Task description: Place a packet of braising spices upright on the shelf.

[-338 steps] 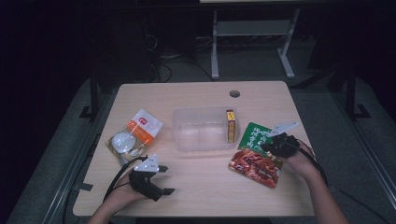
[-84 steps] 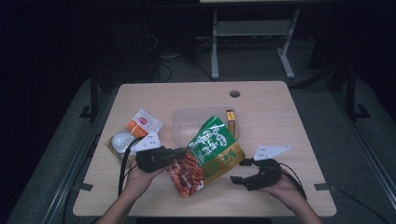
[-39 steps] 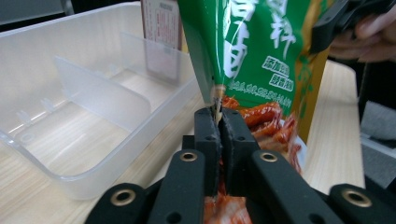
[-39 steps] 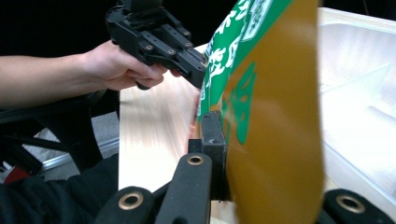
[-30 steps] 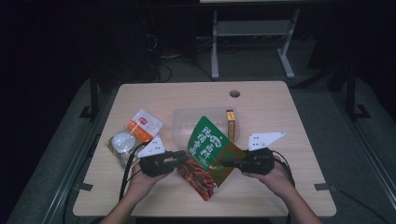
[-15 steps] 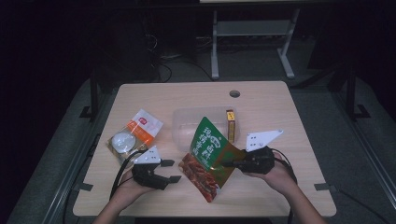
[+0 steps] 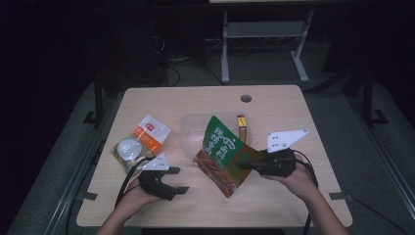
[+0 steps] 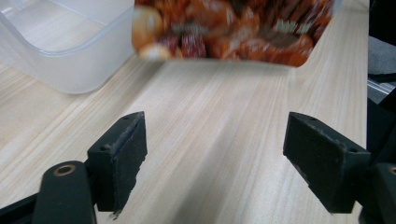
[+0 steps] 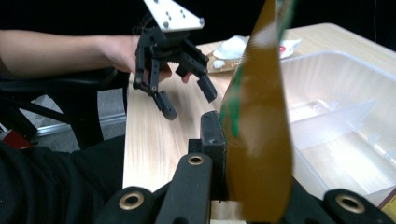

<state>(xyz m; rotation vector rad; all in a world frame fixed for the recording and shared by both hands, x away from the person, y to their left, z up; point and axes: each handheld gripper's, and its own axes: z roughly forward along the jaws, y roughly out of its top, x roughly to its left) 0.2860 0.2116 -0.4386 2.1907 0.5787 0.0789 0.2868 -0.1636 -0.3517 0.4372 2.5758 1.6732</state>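
Your bench (image 7: pixel 161 100): pale wood-grain top, matt, smooth. Your left gripper (image 8: pixel 212 158): matt black plastic jaws, pad faces rough, brass-look rivets. Snack pouch (image 7: pixel 222 155) in your right gripper (image 9: pixel 224 154): glossy printed film, gold back. Tub (image 7: pixel 192 132): frosted translucent plastic, smooth. Packet (image 7: pixel 147 134) near left edge: shiny plastic film.
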